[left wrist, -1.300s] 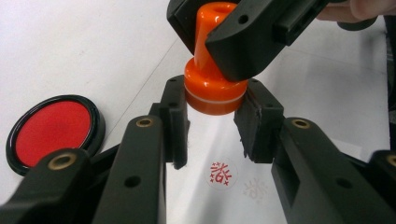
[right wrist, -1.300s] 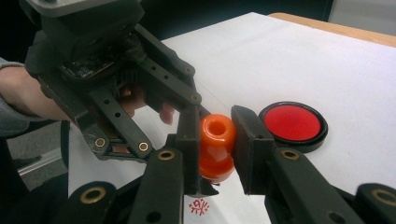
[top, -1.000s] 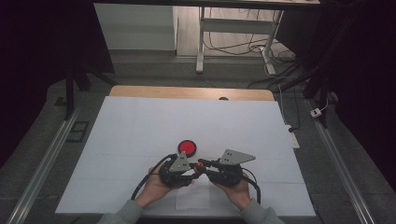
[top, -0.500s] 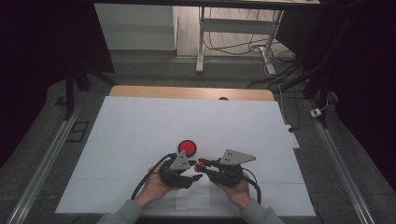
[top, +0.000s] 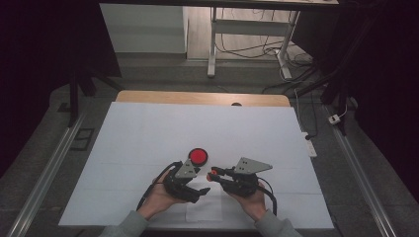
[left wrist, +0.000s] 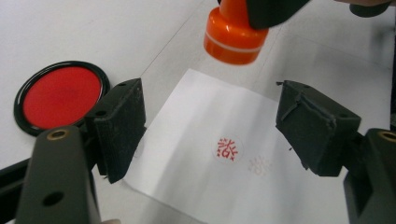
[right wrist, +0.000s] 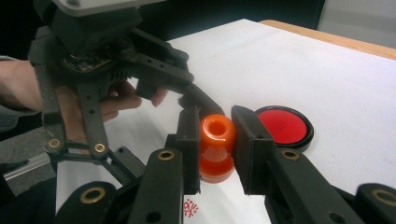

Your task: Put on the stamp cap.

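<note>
Orange stamp (right wrist: 215,148) clamped in right tool (right wrist: 215,140); left tool (left wrist: 210,135) jaws just opening, nothing between.

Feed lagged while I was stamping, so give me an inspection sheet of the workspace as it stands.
Surface: white table cover, wooden edge at the far side.
Job's things: orange stamp above the paper sheet; one sharp red imprint, a faint one beside it; red ink pad uncovered.
Clutter: nothing seen.
Grippers: left claw open, jaws just opened, nothing between them; right claw shut on the stamp.
Cables: one trails from each gripper.
Surroundings: dark floor, desk legs, loose wires and a power strip.
</note>
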The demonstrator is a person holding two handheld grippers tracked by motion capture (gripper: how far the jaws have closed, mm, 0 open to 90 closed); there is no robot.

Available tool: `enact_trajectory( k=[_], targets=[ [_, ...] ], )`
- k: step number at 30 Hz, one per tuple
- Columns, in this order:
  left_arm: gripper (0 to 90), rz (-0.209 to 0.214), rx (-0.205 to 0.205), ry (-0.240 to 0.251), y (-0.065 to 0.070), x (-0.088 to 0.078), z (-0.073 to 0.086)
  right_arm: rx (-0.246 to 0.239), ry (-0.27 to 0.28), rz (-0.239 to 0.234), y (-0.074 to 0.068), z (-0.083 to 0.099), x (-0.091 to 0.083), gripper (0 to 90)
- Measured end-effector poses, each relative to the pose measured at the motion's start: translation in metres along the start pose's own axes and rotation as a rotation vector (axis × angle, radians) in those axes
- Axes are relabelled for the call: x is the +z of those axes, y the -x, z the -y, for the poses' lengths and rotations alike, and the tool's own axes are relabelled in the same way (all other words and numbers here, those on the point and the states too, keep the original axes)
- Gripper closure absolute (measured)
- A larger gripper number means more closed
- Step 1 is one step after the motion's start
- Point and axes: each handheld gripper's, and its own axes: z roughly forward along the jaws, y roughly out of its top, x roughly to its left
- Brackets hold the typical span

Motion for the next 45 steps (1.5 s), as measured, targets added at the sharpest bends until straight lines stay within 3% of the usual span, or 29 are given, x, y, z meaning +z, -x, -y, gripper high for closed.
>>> enact_trajectory(
  k=[9, 22, 28, 45],
  targets=[
    [21.4, -0.035, -0.035, -0.007, -0.006, -0.024, 0.018, 0.0, 0.007, 0.009, 0.002, -0.001, -0.003, 72.5],
    [21.0, -0.131, -0.117, 0.008, -0.021, -0.069, 0.059, -0.001, 0.012, 0.023, 0.006, -0.003, -0.006, 72.5],
    [21.0, -0.179, -0.135, 0.015, -0.023, -0.084, 0.073, -0.002, 0.008, 0.031, 0.007, -0.003, -0.007, 72.5],
    [21.0, -0.194, -0.162, 0.013, -0.03, -0.088, 0.082, 0.002, 0.01, 0.036, 0.01, -0.004, -0.009, 72.5]
  ],
)
